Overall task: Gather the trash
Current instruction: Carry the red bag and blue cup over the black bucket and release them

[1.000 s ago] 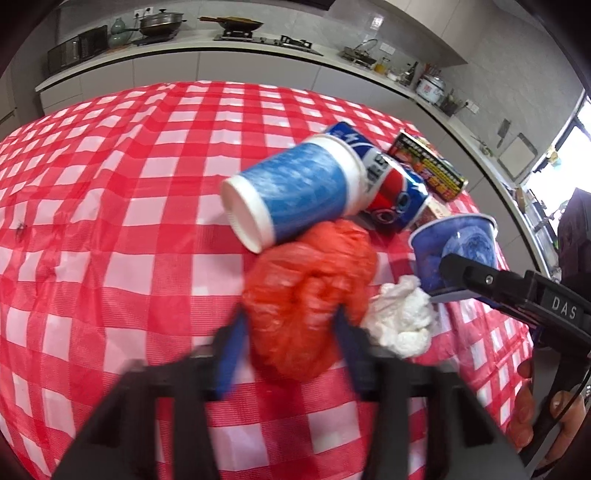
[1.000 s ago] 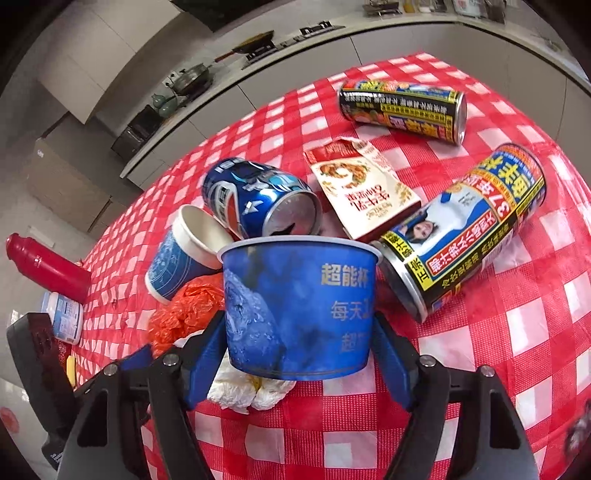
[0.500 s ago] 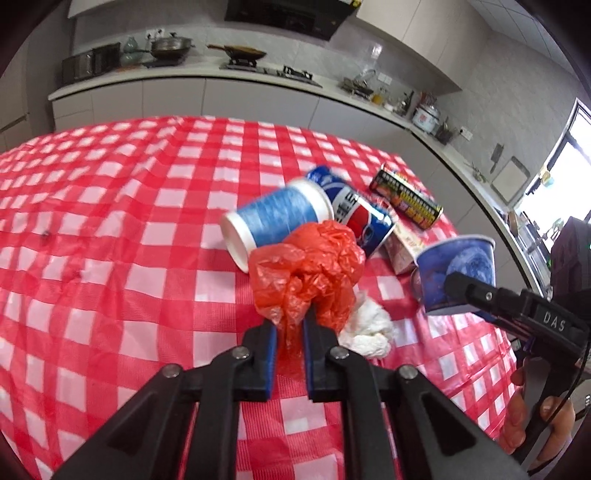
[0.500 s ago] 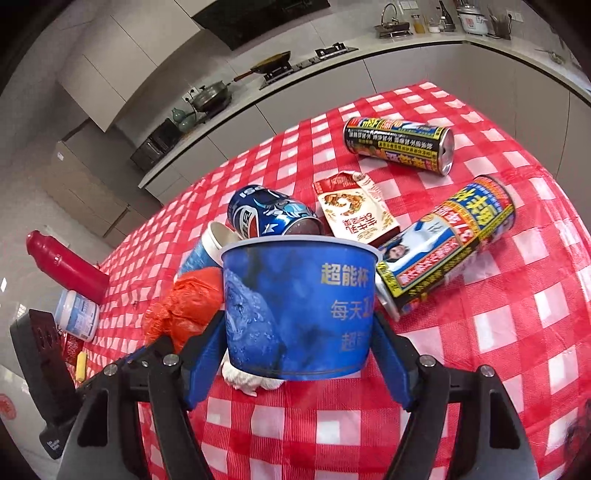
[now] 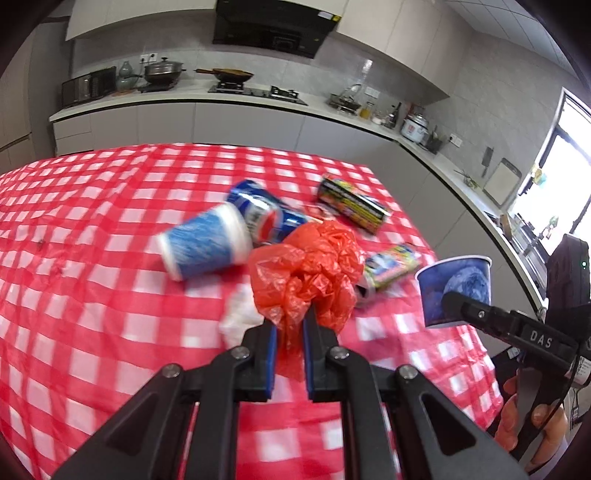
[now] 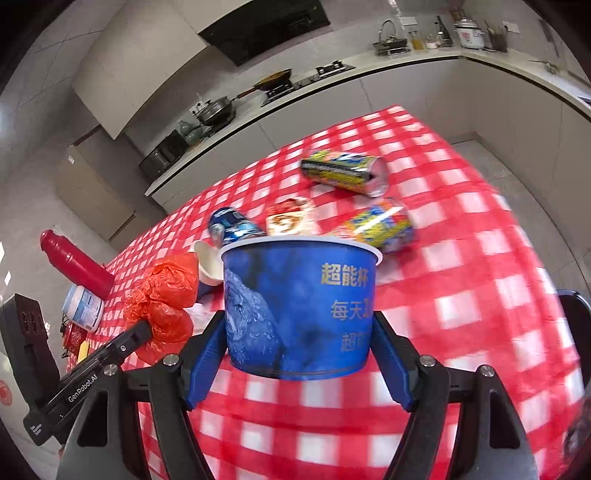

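A home kitchen: gas hob [image 5: 255,89] under a range hood [image 5: 271,27], rice cooker [image 5: 415,127], long counter [image 5: 184,98].

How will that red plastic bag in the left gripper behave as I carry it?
Probably floppy: the red plastic bag bulges in loose crumpled folds above the left gripper, pinched only at a thin bunch. Likely very light, so it may sway or billow. The film looks glossy, so the bunch could slip if the grip loosens.

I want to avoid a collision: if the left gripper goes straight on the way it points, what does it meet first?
Probably the white crumpled tissue or the tablecloth beside it, short of the fallen blue paper cup. The left gripper already holds the red plastic bag. Depth is unclear.
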Tool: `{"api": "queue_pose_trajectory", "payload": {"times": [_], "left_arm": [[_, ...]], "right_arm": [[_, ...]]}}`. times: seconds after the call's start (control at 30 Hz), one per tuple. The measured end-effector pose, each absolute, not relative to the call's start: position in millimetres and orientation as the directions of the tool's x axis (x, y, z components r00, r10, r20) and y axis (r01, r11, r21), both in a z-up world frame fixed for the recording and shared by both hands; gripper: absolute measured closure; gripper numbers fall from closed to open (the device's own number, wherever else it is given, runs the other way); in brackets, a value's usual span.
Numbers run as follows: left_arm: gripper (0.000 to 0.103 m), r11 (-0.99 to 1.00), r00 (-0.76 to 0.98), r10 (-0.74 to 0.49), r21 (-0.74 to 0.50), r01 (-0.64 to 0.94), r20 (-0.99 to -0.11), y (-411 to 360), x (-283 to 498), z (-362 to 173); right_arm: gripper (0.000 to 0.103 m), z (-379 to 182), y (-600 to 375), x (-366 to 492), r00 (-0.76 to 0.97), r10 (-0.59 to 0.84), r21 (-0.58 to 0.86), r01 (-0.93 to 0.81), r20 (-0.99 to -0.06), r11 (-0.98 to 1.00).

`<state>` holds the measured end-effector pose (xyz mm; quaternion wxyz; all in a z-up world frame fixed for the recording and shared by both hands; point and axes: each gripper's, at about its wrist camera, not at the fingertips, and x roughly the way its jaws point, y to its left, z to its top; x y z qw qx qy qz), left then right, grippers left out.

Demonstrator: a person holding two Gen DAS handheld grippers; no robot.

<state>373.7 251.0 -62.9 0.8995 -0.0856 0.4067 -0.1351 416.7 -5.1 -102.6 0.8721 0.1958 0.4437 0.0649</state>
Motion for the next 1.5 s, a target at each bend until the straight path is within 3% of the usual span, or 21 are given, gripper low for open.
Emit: {"api": "queue_pose_trajectory", "payload": {"times": [0.37, 0.67, 0.93, 1.3, 1.4, 1.5], "left_arm": [[0.090, 0.869, 0.542, -0.476, -0.276, 0.410, -0.692, 171, 368, -68], [0.090, 0.807, 0.476, -0.541, -0.267, 0.527, -0.693, 81, 349, -56], [0.090, 0.797, 0.426, -0.533, -0.267, 0.541, -0.731, -35, 346, -67], [0.090, 0.823, 0.309, -0.426, -0.222, 0.522, -0.851, -155, 350, -130], [0.088, 0.829, 0.258, -0.393, -0.218, 0.515, -0.883, -173, 352, -144], [0.077, 0.839, 0.227, -0.363, -0.211, 0.502, -0.904, -181, 353, -149]], "right_arm": [[0.027, -98, -108, 341, 0.636, 0.075, 0.362, 0.334, -0.768, 0.870], [0.027, -105, -209, 270, 0.595, -0.092, 0.299, 0.524, -0.798, 0.798], [0.026, -167, -323, 256, 0.484, -0.025, 0.290, 0.564, -0.875, 0.773], [0.026, -241, -395, 266, 0.323, 0.109, 0.275, 0.531, -0.940, 0.801], [0.025, -244, -406, 270, 0.309, 0.118, 0.273, 0.525, -0.944, 0.806], [0.025, -236, -416, 269, 0.335, 0.114, 0.290, 0.541, -0.935, 0.789]]}}
